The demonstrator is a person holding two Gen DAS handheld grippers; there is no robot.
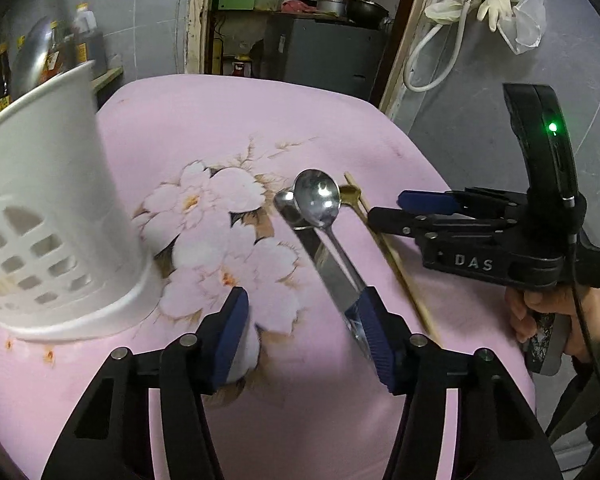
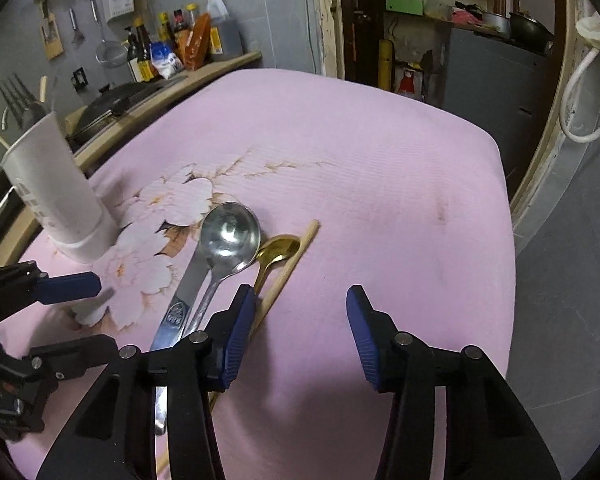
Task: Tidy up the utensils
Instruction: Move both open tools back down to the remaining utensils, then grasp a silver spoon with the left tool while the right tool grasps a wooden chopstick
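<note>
Step in hand, by my reading: picking up loose utensils for the white slotted holder point(image 1: 56, 216), left of the left jaws. Left gripper point(image 1: 306, 328) jaws apart, empty; right gripper point(image 2: 300, 332) likewise. Polished steel ladle spoon point(image 2: 230, 236), flat knife point(image 2: 180, 300), gold spoon point(image 2: 278, 250) and wooden chopstick point(image 2: 296, 256) lie ahead on the pink quilted floral cloth point(image 2: 380, 160). Next: straddle one thin handle.

A white slotted utensil holder point(image 2: 56, 192) stands upright, left of the right tool, with what appear to be a fork and chopsticks in it. Ahead of that tool lie a large steel spoon point(image 2: 224, 248) overlapping a flat steel utensil point(image 2: 184, 300), a gold spoon point(image 2: 278, 254) and a wooden chopstick point(image 2: 290, 270) side by side.
</note>
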